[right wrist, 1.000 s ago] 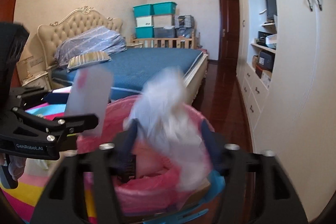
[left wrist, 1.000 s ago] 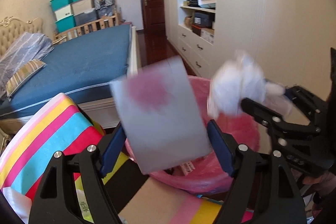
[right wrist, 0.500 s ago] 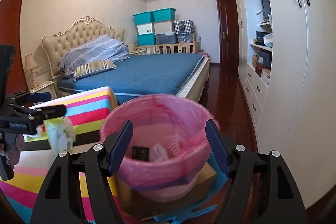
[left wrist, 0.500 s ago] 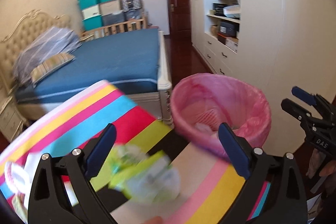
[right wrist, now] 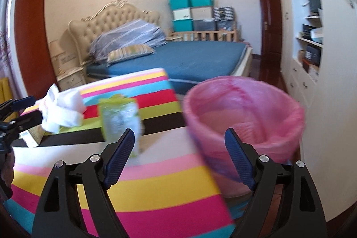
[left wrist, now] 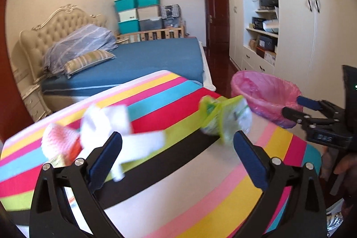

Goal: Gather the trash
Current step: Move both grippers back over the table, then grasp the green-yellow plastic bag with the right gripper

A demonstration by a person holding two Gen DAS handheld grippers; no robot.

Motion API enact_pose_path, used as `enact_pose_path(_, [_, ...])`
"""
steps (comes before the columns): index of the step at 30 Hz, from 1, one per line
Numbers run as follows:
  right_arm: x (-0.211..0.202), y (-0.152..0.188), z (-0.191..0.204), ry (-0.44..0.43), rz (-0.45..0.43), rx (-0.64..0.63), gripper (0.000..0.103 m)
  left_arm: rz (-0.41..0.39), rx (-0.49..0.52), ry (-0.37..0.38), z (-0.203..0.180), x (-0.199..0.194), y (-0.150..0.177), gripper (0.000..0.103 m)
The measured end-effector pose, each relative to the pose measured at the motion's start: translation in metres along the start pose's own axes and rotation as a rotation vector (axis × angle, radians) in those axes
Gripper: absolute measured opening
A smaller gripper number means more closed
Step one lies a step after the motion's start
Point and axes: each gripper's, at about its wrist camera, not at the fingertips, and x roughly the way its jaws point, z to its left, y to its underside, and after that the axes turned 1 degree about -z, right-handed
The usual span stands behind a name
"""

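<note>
My left gripper (left wrist: 178,148) hangs over the striped table (left wrist: 200,182), its jaws opening with nothing between them. Just beyond its left finger lies crumpled white paper (left wrist: 107,126) beside a pink-and-white wad (left wrist: 58,142). A green plastic wrapper (left wrist: 223,117) lies ahead of its right finger. The pink-lined bin (left wrist: 265,93) stands past the table's right end. My right gripper (right wrist: 179,146) is also empty and opening, with the bin (right wrist: 243,108) ahead to the right and the green wrapper (right wrist: 118,117) just beyond its left finger. White paper (right wrist: 62,108) lies farther left.
A blue bed (left wrist: 151,59) with pillows stands behind the table (right wrist: 156,182). White wardrobes and open shelves (left wrist: 265,37) line the right wall. A small box (right wrist: 31,137) lies at the table's left edge. Each gripper shows in the other's view: the right gripper (left wrist: 292,105), the left gripper (right wrist: 31,109).
A second ago the left gripper held a grey packet and the right a white wad over the bin. Both were let go, and both grippers swung left toward the table.
</note>
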Motion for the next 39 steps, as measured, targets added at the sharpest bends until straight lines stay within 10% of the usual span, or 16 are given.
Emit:
enact_pose_path(19, [0.077,-0.024,0.089,0.013,0.197,-0.106,0.084,0.070,-0.184,-0.228,0.134,-0.069,0.068,0.098])
enact_pose_path(39, [0.092,-0.024,0.089,0.038,0.202,-0.078,0.061,0.133,-0.295,-0.195,0.169,-0.046,0.071,0.098])
